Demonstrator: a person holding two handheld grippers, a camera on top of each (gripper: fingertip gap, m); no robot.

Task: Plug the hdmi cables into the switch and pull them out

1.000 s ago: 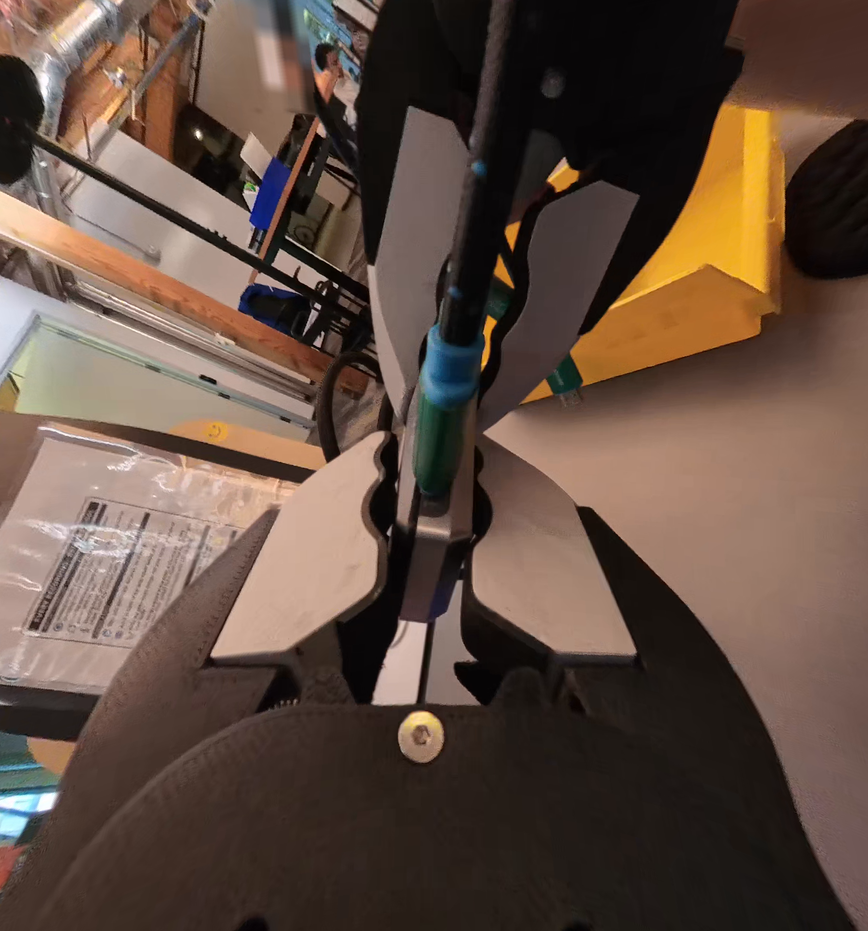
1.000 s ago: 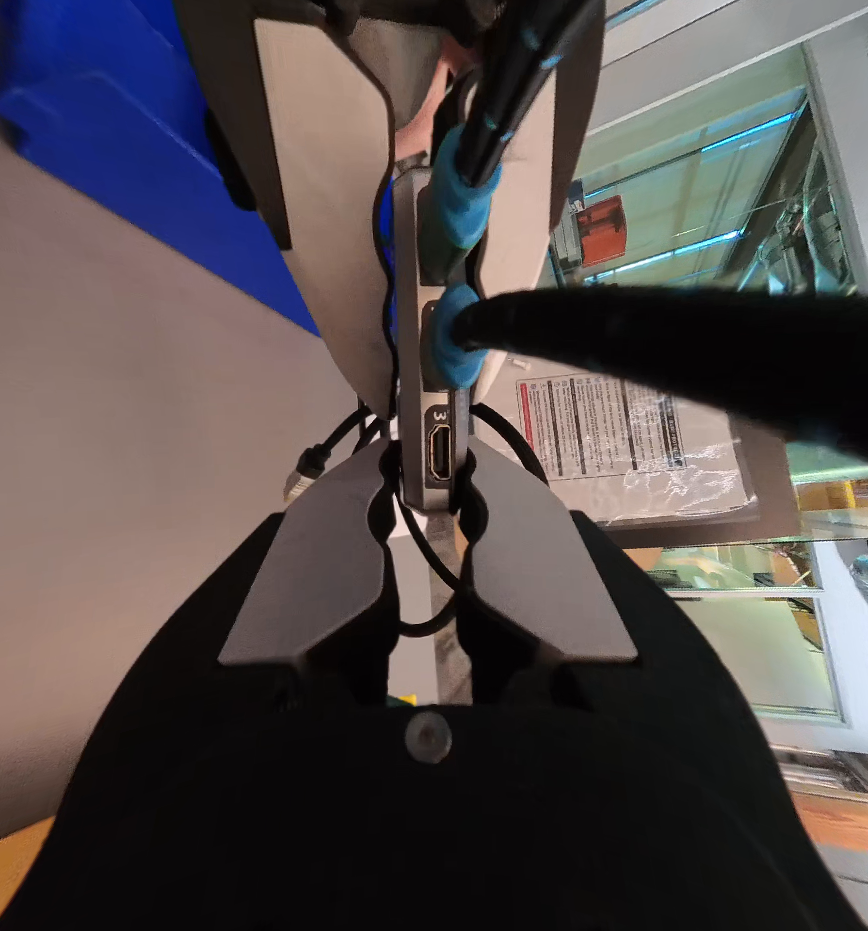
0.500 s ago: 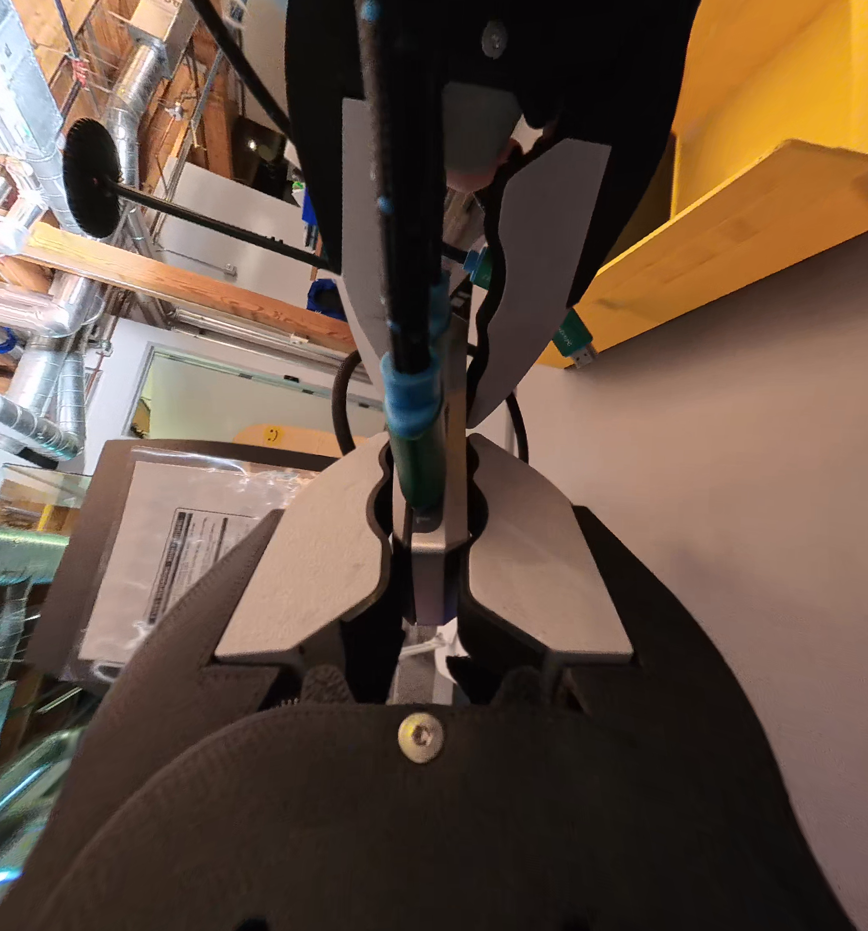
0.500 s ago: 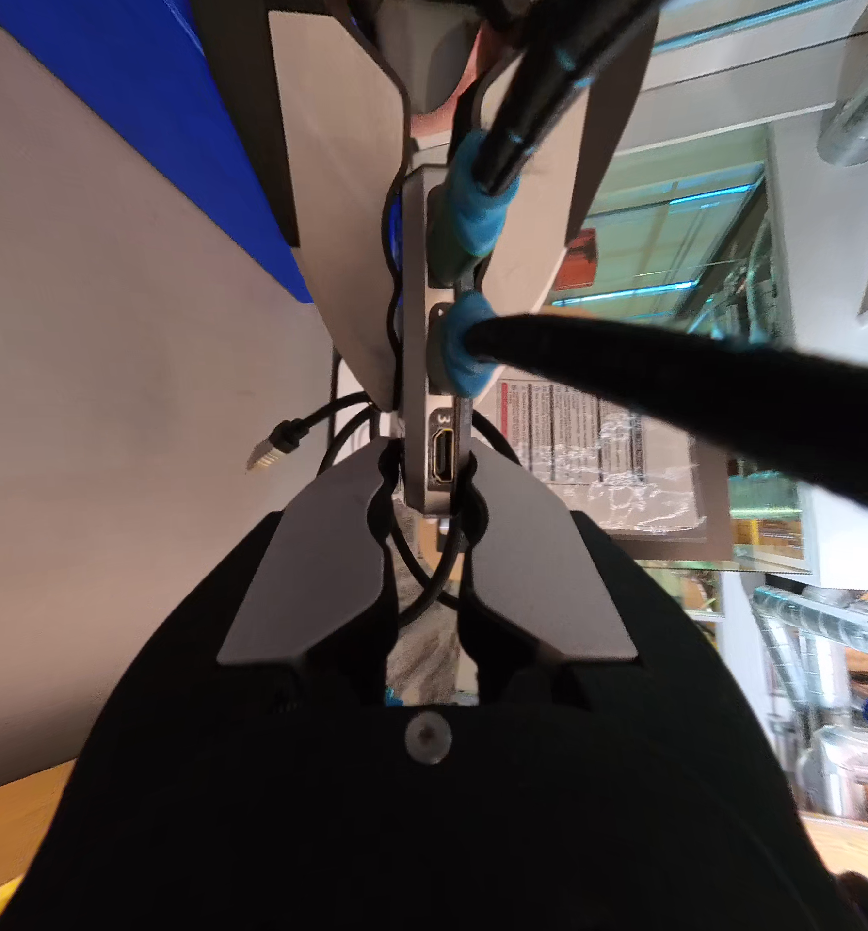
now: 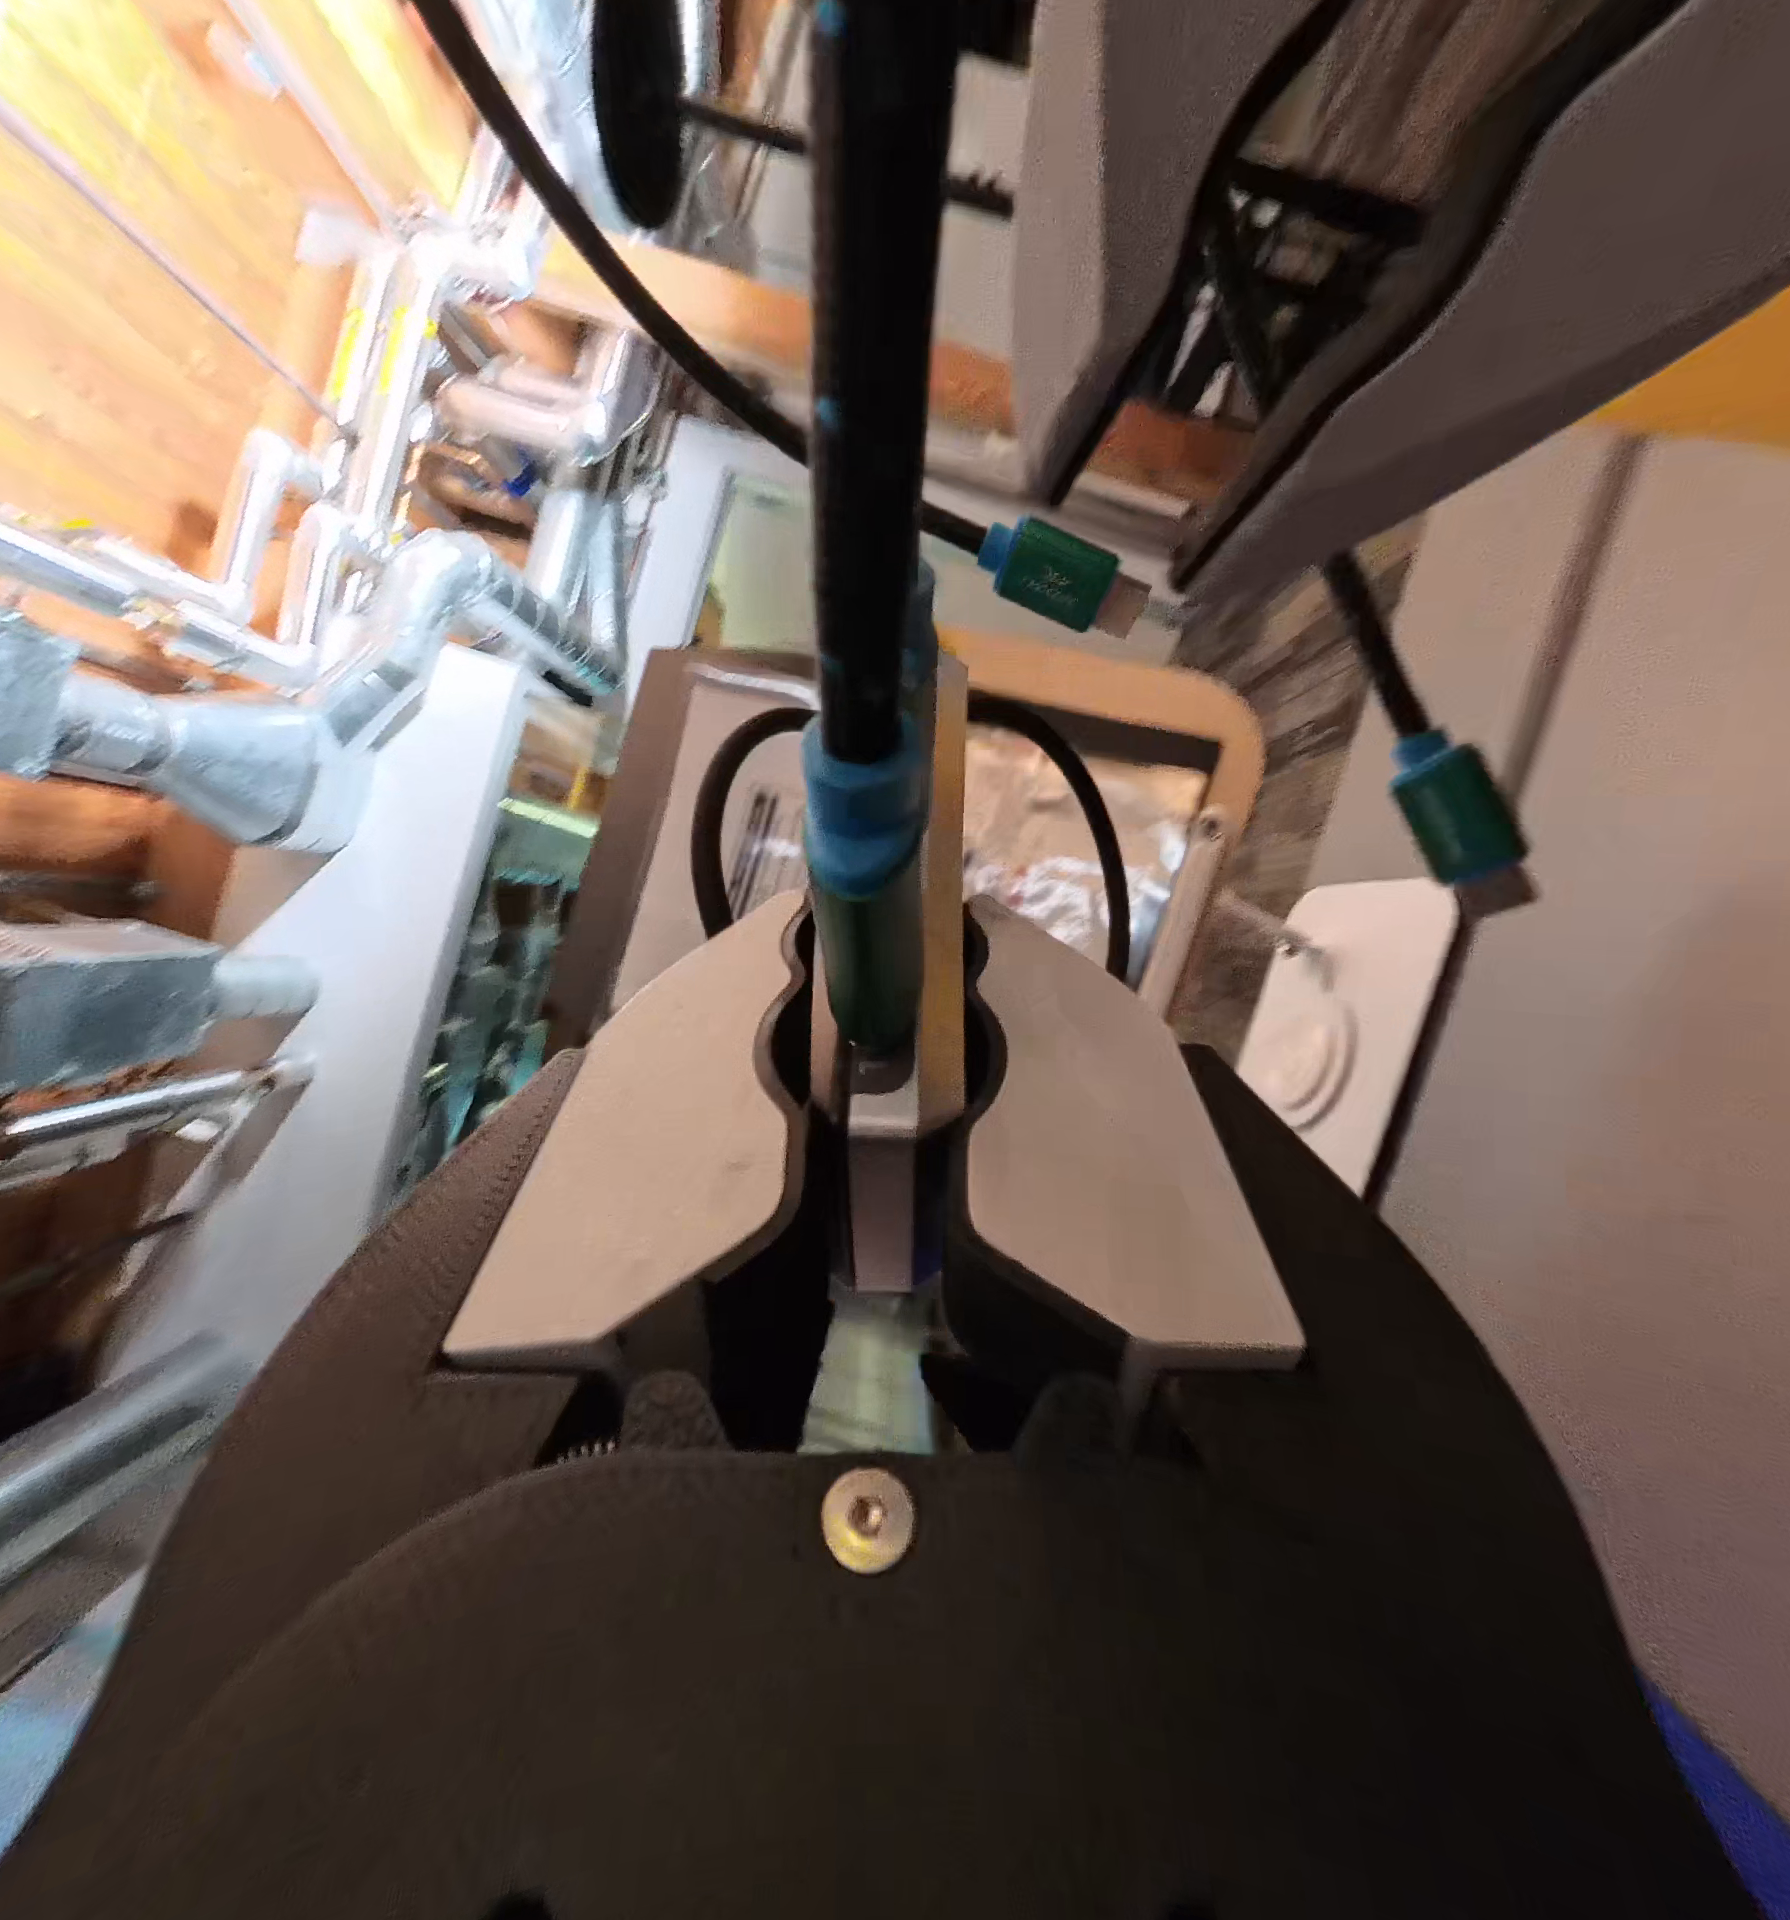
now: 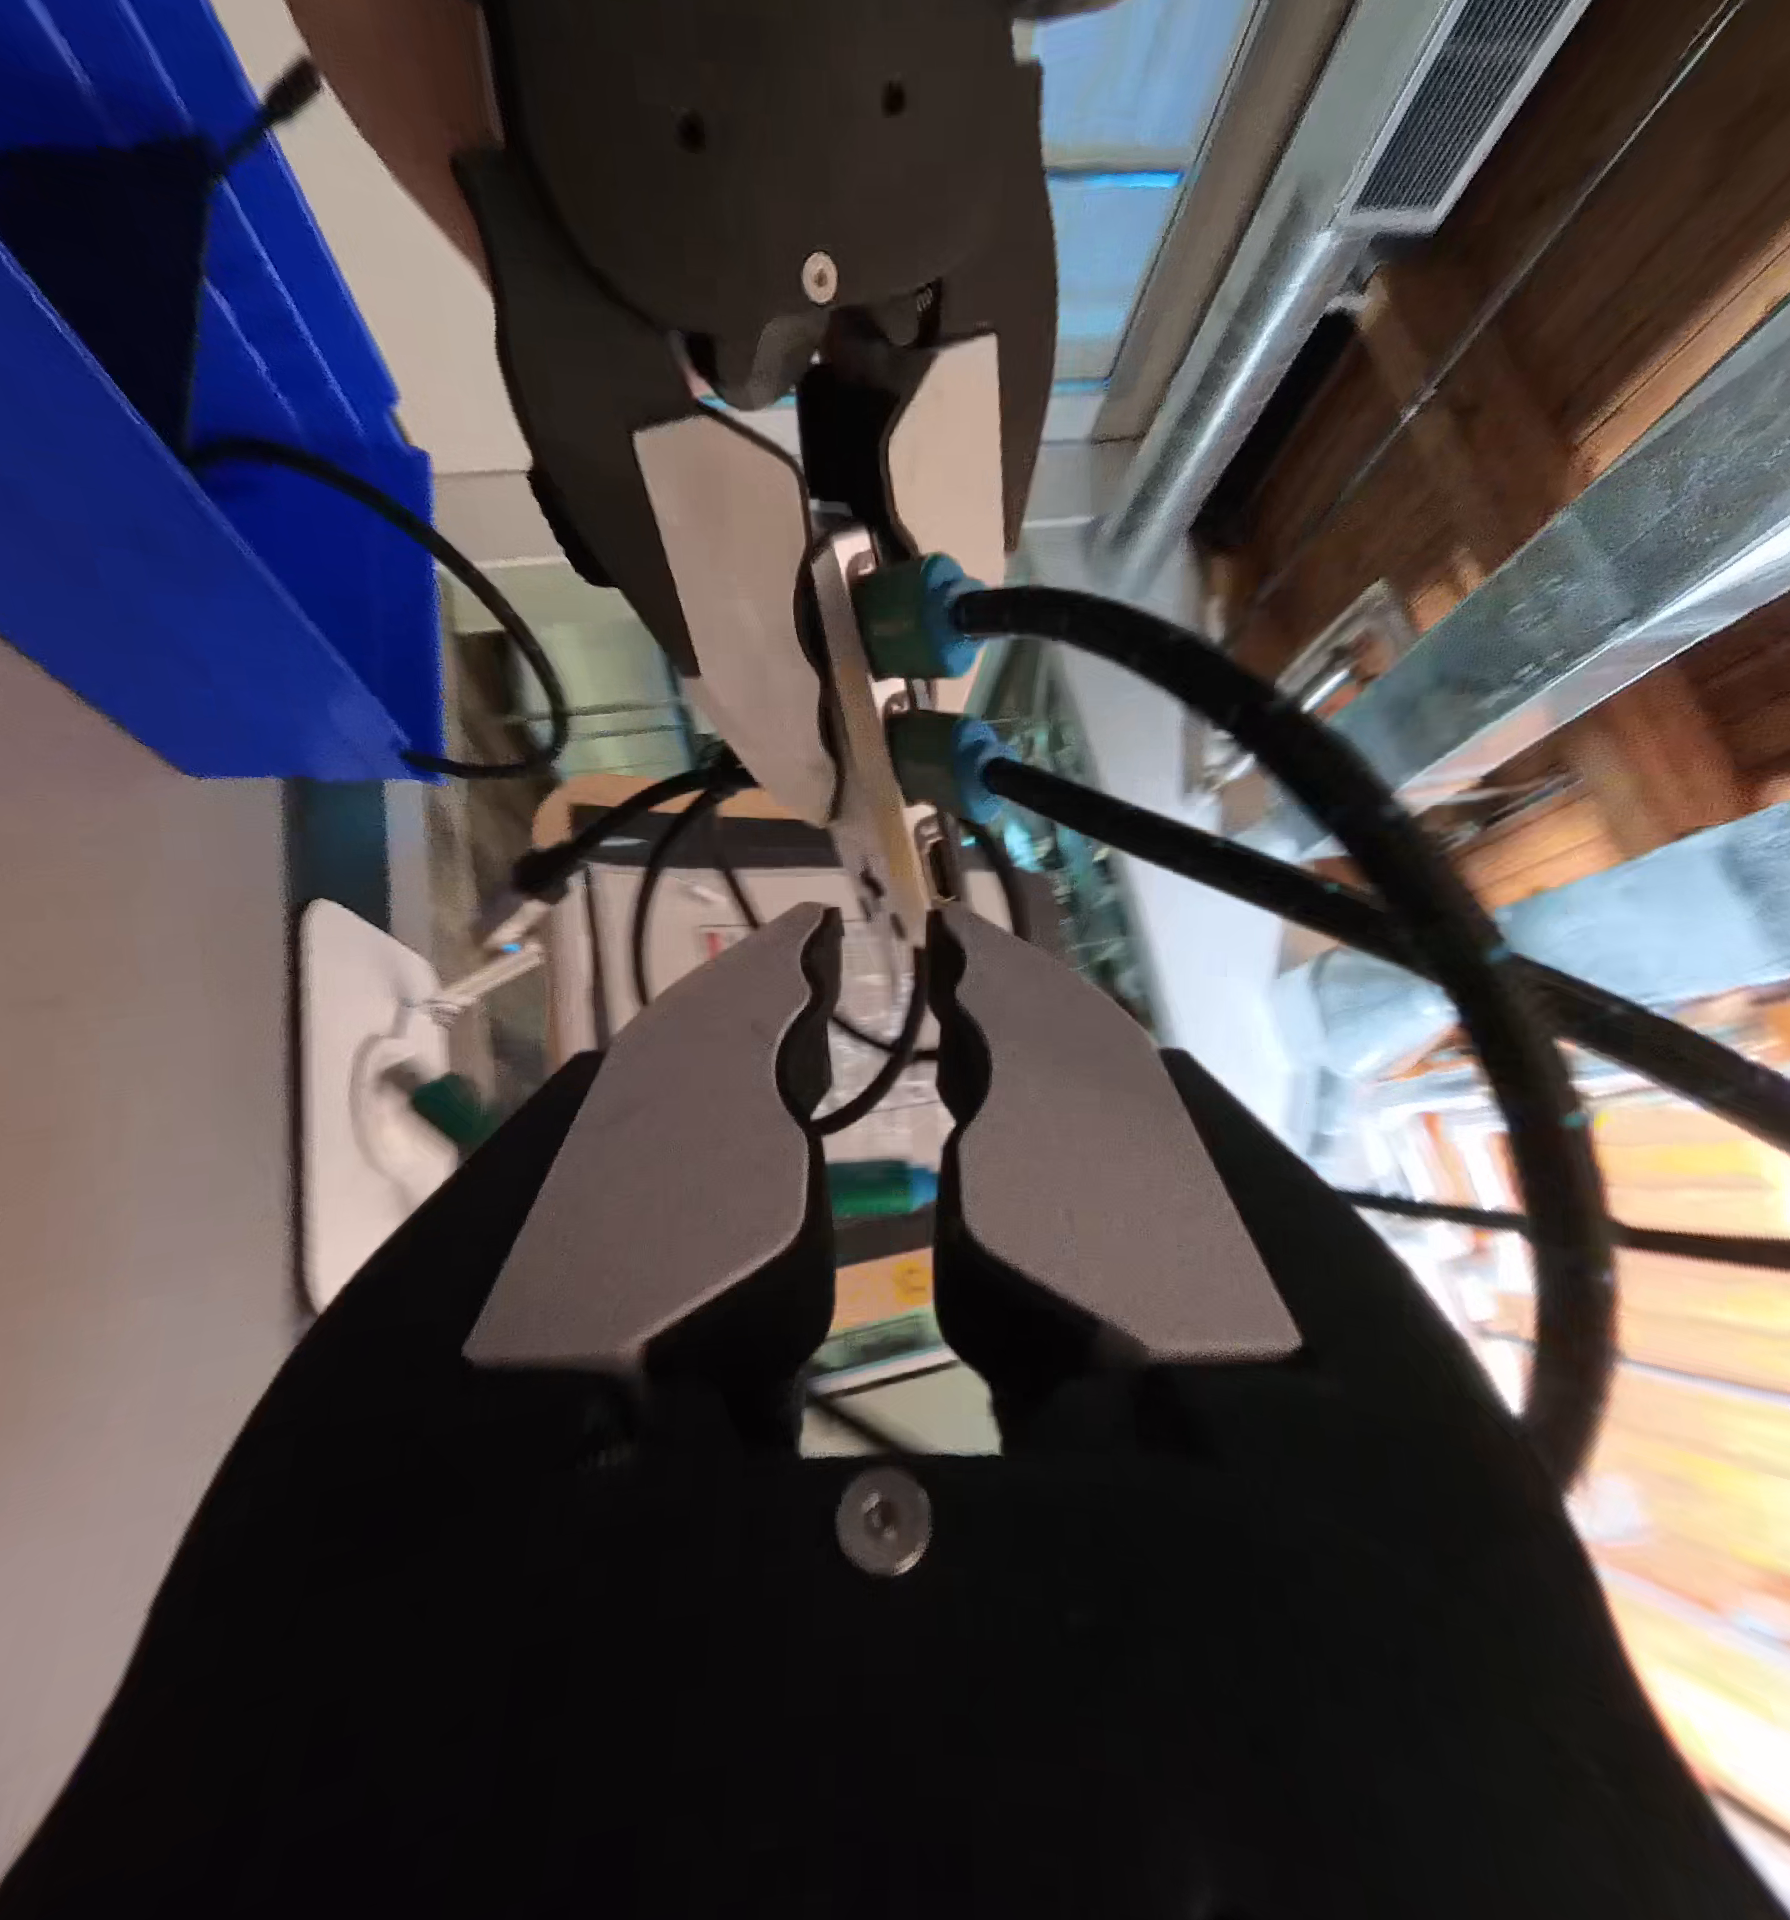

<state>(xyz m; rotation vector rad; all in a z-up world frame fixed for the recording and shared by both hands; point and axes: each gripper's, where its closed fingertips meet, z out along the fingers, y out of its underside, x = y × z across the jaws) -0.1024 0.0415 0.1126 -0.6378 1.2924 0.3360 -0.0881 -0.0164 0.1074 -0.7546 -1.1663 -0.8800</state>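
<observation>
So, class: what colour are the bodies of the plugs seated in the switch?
Green, with blue collars: upper plug, lower plug. Right wrist view shows them best.

The grey metal switch [image 5: 883,1143] is held on edge in my left gripper [image 5: 878,997]. Two green-bodied, blue-collared HDMI plugs [image 6: 906,627] are seated side by side in its ports; the third port [image 6: 935,869] is vacant. Two loose plugs [image 5: 1057,588] hang unplugged.
</observation>
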